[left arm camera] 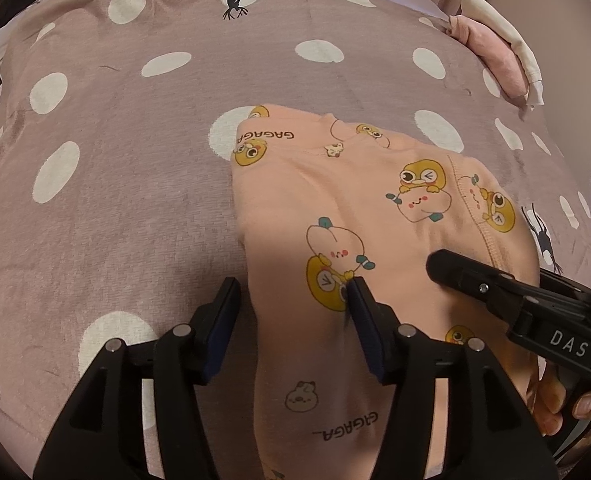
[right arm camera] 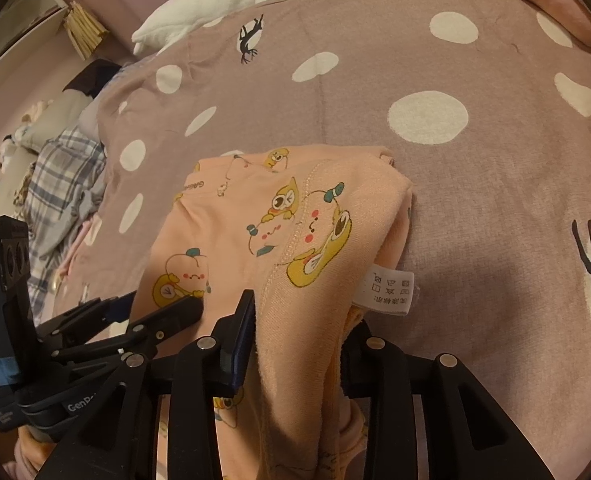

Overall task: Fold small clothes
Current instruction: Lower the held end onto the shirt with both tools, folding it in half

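Left claw: my left gripper (left arm camera: 293, 298) sits low over the near end of the garment, fingers spread wide, the cloth's left edge passing between them unpinched.
Right claw: my right gripper (right arm camera: 299, 320) is also spread, a raised fold of cloth with the care label (right arm camera: 387, 290) draped between its fingers; I cannot tell whether it pinches.
Garment: the peach printed garment (left arm camera: 355, 208) lies on the dotted mauve blanket (left arm camera: 135, 160), centre-right, running from near to far.
Far right: a pink pillow (left arm camera: 491, 52).
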Motion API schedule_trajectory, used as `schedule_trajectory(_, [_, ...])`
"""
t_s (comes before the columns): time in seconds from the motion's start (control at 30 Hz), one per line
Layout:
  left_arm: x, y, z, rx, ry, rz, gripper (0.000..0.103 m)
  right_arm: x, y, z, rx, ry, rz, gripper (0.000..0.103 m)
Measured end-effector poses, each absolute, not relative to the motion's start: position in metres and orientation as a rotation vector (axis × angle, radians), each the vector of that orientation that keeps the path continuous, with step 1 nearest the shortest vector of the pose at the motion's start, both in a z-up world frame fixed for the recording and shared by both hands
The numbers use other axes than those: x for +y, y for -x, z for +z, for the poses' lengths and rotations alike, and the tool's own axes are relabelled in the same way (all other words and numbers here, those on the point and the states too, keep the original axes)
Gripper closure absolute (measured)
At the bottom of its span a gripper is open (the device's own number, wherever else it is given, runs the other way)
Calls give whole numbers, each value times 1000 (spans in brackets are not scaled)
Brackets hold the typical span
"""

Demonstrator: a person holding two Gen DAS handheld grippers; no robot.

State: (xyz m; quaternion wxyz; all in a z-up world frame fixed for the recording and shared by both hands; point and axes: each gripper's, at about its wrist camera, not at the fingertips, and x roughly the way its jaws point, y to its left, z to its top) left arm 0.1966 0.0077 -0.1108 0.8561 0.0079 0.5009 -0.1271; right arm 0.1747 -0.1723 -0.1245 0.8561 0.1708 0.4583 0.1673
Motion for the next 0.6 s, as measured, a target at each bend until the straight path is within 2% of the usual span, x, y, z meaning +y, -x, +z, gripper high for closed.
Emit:
schedule_trajectory(0.37, [8, -195, -111, 1056, -19, -242, 37, -174, -174, -123, 966, -359, 336, 64])
schedule_trajectory(0.6, [10, -195, -111, 1058, -19, -235, 35, -174, -174, -123, 966, -360, 333, 62])
